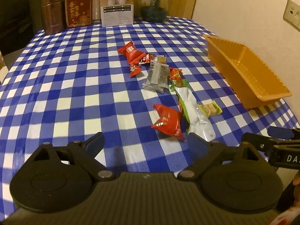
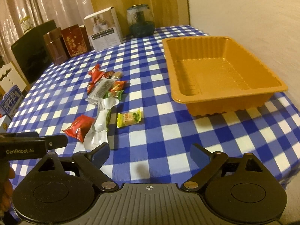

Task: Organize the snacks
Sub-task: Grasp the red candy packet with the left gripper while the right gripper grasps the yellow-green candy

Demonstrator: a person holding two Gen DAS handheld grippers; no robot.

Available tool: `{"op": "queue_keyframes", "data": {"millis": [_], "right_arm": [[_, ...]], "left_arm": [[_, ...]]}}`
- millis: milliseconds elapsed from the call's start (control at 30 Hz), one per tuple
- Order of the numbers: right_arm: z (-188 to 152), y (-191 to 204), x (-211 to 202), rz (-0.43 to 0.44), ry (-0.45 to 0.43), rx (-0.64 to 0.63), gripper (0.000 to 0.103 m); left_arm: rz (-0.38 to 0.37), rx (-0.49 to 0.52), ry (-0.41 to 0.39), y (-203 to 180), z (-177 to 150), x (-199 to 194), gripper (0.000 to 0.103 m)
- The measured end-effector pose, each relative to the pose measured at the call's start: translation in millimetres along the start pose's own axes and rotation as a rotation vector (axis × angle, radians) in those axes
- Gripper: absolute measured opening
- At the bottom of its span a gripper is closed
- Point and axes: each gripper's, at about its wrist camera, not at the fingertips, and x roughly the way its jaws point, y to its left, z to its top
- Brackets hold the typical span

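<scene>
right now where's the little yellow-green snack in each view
Left wrist: the yellow-green snack sits right of centre, just right of the long white packet, short of the orange tray.
Right wrist: it lies near the middle, left of the tray, right of the white packet.
Shared landmark: the glass jar at the table's far edge.

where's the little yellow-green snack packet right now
The yellow-green snack packet lies flat on the checked tablecloth, just right of the long white wrapper and left of the orange tray, apart from both.
</scene>
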Motion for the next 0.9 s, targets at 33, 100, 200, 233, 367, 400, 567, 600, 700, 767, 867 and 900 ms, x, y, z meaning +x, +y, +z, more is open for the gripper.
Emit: {"op": "queue_keyframes", "data": {"millis": [33,100,200,233,367,400,567,600,700,767,867,900], "right_arm": [[0.9,0.5,3.0,0.003,0.001,-0.002,0.092],[2.8,2.1,9.3,0.006,0.004,-0.004,0.089],[4.6,3.0,17.3,0.009,0.011,-0.003,0.086],[5.0,3.6,19.6,0.010,0.013,-0.002,0.085],[5.5,4.0,26.2,0.015,0.017,-0.002,0.082],[6.0,4.3,27.6,0.018,0.017,-0.001,0.081],[9.4,6.8,34.0,0.025,0.010,-0.003,0.079],[10.1,7.3,35.7,0.025,0.008,-0.004,0.079],[12.3,9.4,41.1,0.027,0.007,-0.003,0.079],[13.5,11.0,44.7,0.029,0.006,-0.003,0.079],[14.9,14.4,49.8,0.034,0.006,-0.011,0.078],[15.2,15.8,51.3,0.035,0.006,-0.013,0.078]], "left_arm": [[-0.003,0.006,-0.002,-0.1,1.9,2.6,0.092],[-0.011,0.024,-0.006,-1.0,5.6,7.2,0.089],[-0.021,0.039,-0.017,-2.4,9.7,12.2,0.086],[-0.023,0.043,-0.018,-2.6,11.2,14.1,0.085],[-0.040,0.054,-0.032,-4.2,15.5,19.2,0.079],[-0.043,0.058,-0.033,-4.6,16.2,20.8,0.078],[-0.064,0.062,-0.020,-5.6,16.9,30.8,0.068],[-0.067,0.062,-0.018,-5.8,17.1,32.6,0.067],[-0.078,0.075,-0.015,-8.0,17.5,36.7,0.064],[-0.083,0.088,-0.009,-9.8,17.9,39.9,0.062],[-0.079,0.122,-0.006,-13.1,18.0,44.7,0.057],[-0.079,0.132,-0.003,-14.1,18.0,46.3,0.053]]}}
